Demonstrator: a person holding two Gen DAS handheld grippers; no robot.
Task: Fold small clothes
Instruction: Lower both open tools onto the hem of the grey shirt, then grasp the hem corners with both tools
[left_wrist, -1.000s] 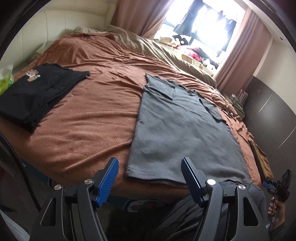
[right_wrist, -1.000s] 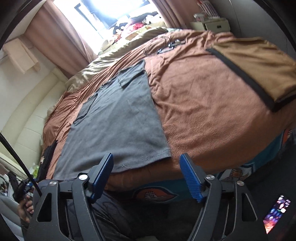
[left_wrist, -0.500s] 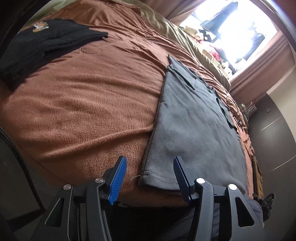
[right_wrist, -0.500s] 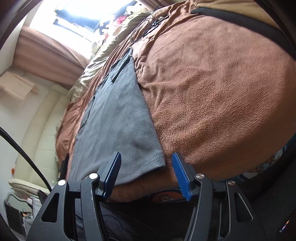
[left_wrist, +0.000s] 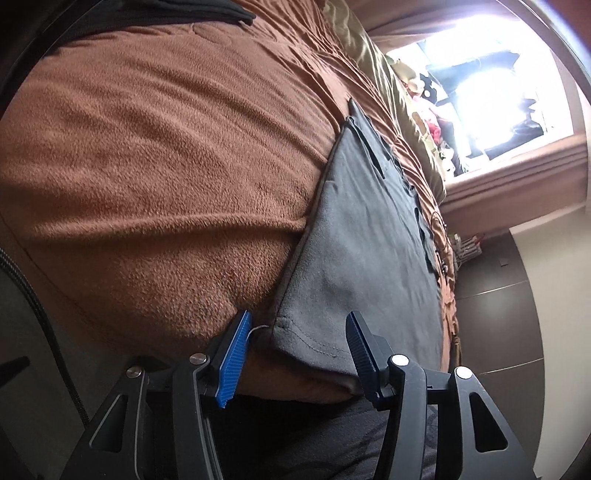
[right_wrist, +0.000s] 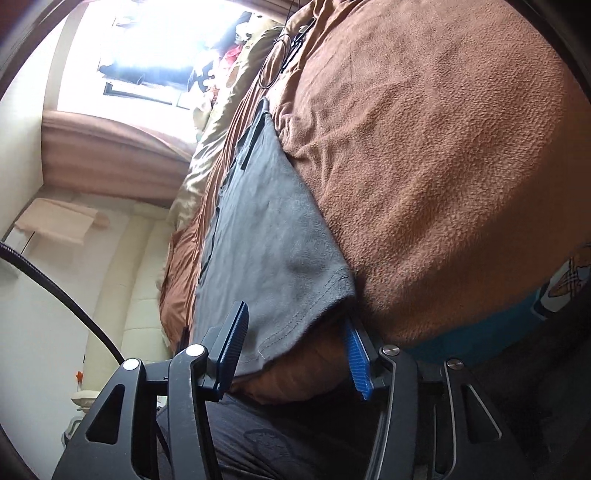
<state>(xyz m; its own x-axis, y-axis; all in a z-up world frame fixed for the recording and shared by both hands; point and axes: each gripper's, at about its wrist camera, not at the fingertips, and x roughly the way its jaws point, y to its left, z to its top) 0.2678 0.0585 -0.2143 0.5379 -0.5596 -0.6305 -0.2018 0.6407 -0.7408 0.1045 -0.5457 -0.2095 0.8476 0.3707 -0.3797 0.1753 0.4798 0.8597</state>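
On the bed (left_wrist: 155, 155), which a brown blanket (right_wrist: 443, 166) covers, I see the grey T-shirt (left_wrist: 369, 236) lying flat, its hem at the near edge. A black garment (left_wrist: 207, 9) lies far away at the top in the left view. My left tongs (left_wrist: 297, 345) stand about half open around the left hem corner; the blue pads (left_wrist: 234, 354) do not press it. My right tongs (right_wrist: 295, 350) are closing around the right hem corner (right_wrist: 295, 332), and the cloth is between the jaws, not yet pinched.
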